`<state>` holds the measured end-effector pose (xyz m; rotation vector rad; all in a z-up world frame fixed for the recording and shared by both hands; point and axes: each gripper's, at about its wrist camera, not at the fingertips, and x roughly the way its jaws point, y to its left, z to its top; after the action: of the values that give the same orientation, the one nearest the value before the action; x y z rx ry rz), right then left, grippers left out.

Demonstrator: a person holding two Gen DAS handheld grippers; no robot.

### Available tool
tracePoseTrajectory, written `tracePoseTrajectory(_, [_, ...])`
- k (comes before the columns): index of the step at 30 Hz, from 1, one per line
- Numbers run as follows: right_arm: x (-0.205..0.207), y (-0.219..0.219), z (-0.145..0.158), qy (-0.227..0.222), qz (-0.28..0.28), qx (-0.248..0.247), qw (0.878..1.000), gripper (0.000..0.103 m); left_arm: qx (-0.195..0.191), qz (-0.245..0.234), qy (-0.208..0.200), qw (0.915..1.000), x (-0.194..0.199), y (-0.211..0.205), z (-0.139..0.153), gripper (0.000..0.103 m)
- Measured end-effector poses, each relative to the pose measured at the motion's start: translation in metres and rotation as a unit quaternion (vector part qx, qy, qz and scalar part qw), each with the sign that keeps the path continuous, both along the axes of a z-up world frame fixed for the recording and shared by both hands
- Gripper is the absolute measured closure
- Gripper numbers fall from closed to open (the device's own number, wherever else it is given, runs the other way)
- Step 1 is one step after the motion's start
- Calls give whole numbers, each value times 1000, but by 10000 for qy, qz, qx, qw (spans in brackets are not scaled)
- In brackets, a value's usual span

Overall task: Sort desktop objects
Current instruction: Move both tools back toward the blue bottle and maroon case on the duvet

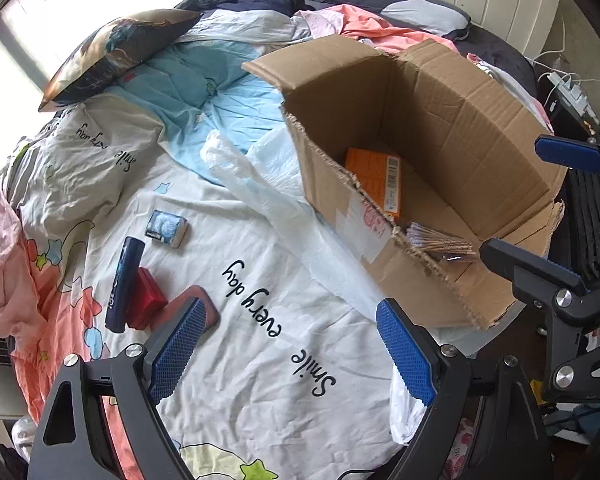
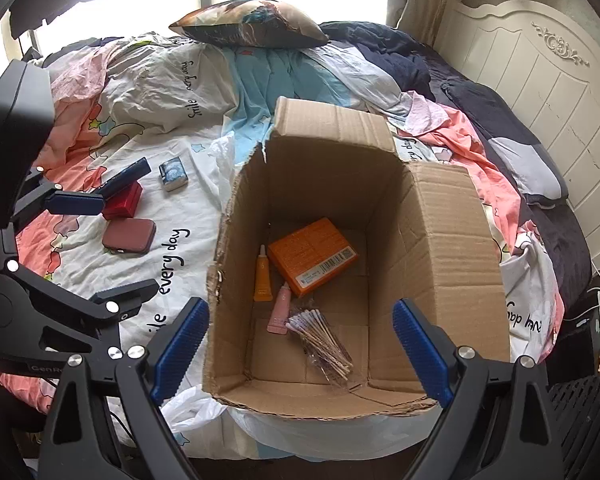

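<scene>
Maroon zip case (image 2: 129, 236) lies leftmost on the bed beside the red box (image 2: 122, 201), navy tube (image 2: 126, 178) and small blue packet (image 2: 173, 174). Probably light, semi-rigid; pinch it across its short sides. Cardboard box (image 2: 440, 240) sits right. Your left gripper (image 1: 290, 354) and right gripper (image 2: 300, 354): jaws apart, empty.

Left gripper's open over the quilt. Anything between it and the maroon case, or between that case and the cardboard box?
Nothing visible blocks the left gripper from the maroon case. Between case and cardboard box lies only flat quilt and a white plastic bag; the box top is open.
</scene>
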<state>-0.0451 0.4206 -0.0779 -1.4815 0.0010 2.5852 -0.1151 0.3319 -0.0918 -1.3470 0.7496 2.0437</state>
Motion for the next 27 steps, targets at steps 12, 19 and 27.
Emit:
tracePoseTrajectory(12, [-26, -60, 10, 109, 483, 52, 9988, 11, 20, 494, -5, 9988, -26, -74, 0, 13])
tracePoseTrajectory(19, [-48, -95, 8, 122, 808, -13, 9967, 11, -43, 594, 9, 9982, -43, -112, -8, 13])
tracePoseTrajectory(27, [-78, -136, -8, 54, 1193, -145, 9927, 11, -300, 685, -4, 9972, -61, -151, -30, 13])
